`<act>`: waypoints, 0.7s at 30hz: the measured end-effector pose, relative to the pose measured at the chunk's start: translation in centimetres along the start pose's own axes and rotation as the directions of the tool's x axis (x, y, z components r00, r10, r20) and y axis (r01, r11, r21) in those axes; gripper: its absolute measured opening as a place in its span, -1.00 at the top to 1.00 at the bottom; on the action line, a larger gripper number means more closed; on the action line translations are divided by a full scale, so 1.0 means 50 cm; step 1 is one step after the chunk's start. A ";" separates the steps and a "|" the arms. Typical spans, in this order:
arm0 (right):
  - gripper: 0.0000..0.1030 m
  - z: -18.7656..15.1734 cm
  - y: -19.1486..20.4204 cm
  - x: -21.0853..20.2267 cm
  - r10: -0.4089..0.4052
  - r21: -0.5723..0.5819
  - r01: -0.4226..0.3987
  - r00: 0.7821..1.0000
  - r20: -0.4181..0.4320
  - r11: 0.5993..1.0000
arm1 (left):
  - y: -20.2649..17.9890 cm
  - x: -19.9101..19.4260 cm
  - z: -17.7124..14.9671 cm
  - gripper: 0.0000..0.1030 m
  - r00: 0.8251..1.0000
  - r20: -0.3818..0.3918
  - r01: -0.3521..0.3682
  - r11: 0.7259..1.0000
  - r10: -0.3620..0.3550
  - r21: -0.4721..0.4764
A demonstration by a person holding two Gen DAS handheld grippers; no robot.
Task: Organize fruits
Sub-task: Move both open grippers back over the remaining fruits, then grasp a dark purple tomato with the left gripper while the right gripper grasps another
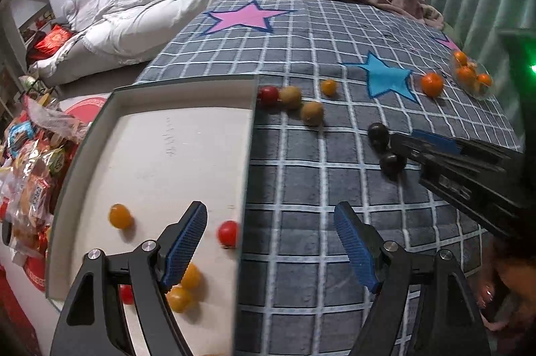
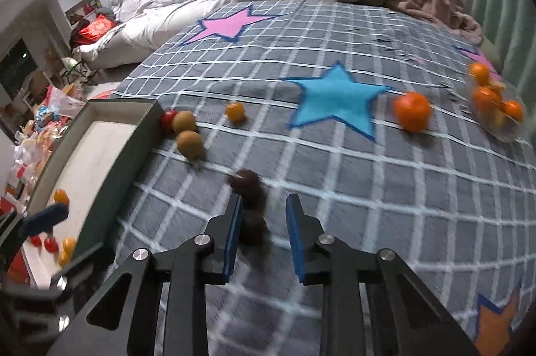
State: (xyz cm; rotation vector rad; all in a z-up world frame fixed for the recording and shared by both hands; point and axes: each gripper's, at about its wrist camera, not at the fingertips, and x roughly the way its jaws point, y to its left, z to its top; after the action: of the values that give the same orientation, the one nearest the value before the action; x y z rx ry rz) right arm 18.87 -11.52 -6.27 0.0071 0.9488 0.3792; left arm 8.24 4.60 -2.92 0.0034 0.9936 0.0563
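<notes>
Your right tongs point(image 2: 263, 235) are narrowed around the two dark round plums point(image 2: 251, 205) at lower centre, one pad touching, not clamped. Left tongs point(image 1: 271, 250) gape empty. Next, pinch one plum squarely and carry it to the white shallow tray point(image 2: 90, 155) at left.

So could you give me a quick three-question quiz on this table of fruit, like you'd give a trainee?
1. True or false: the tray holds only yellow fruits.
2. What lies nearest the mandarin? A the pink star, B the blue star, C the orange star.
3. How many brown fruits lie on the cloth by the tray's far corner?

Key
1. False: red ones are in it too.
2. B.
3. Two.
</notes>
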 end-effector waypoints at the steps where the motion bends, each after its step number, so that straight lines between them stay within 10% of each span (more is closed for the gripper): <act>1: 0.43 -0.013 -0.017 -0.014 0.000 0.018 0.000 1.000 0.000 1.000 | -0.007 0.002 0.000 -0.54 1.000 -0.002 0.003 1.000 -0.003 0.006; 11: 0.41 -0.073 -0.118 -0.045 0.003 0.119 -0.002 1.000 -0.011 0.993 | -0.086 0.043 0.022 -0.64 1.000 0.000 0.020 0.998 -0.020 0.067; 16: -0.13 -0.082 -0.101 -0.051 0.012 0.066 -0.013 1.000 0.008 0.998 | -0.100 0.071 0.065 -0.64 0.999 0.004 0.035 0.997 -0.035 0.065; 21: -0.13 -0.092 -0.083 -0.059 0.030 0.027 -0.031 0.999 0.020 0.999 | -0.113 0.104 0.099 -0.64 0.996 -0.030 0.090 0.995 -0.089 0.031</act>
State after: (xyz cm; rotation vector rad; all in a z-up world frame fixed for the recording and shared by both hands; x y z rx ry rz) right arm 14.99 -17.05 -7.33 0.0502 0.9351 0.3935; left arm 15.48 -0.69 -4.74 -0.0119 1.0222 -0.0422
